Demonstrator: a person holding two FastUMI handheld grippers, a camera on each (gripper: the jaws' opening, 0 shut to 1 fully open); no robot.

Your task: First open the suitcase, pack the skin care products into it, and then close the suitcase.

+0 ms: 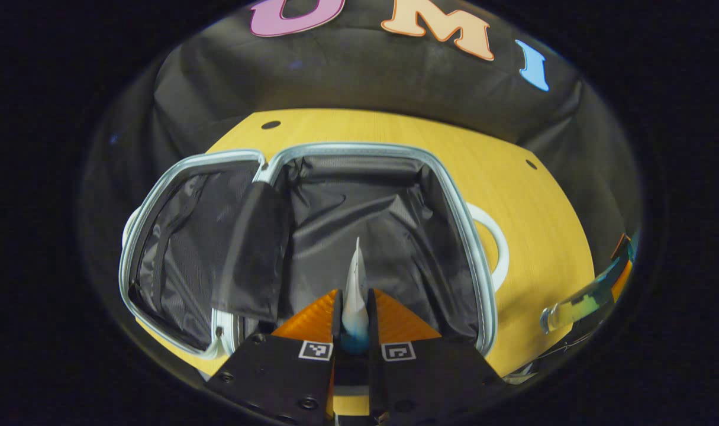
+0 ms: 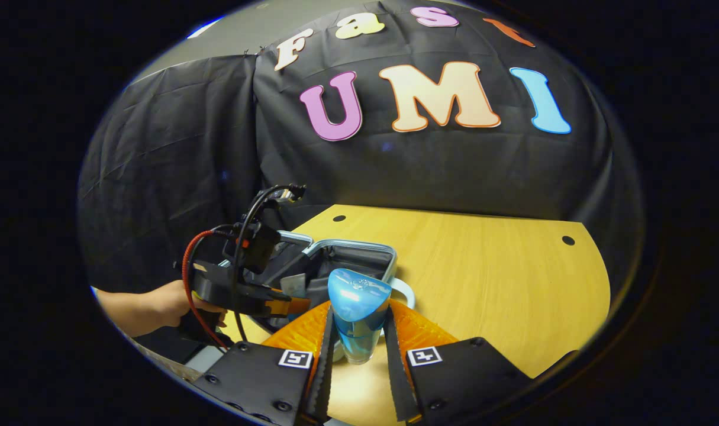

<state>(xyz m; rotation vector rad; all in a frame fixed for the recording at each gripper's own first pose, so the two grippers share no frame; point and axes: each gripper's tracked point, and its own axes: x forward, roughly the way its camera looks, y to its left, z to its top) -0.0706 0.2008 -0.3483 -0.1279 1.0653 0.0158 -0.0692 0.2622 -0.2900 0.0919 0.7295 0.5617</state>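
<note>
Left tool (image 1: pixel 354 322) pinched on white tube (image 1: pixel 355 284), flat soft tail up, poised over open suitcase (image 1: pixel 395 236) on tabletop (image 1: pixel 531 236). Right tool (image 2: pixel 359 337) clamped on blue bottle (image 2: pixel 358 313); looks light, slick plastic, best gripped mid-body. Suitcase beyond, other tool at its near edge

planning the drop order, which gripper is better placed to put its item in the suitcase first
Left, probably. The left gripper holds a white tube directly above the open suitcase. The right gripper grips a blue bottle beside the suitcase, over the table.
</note>
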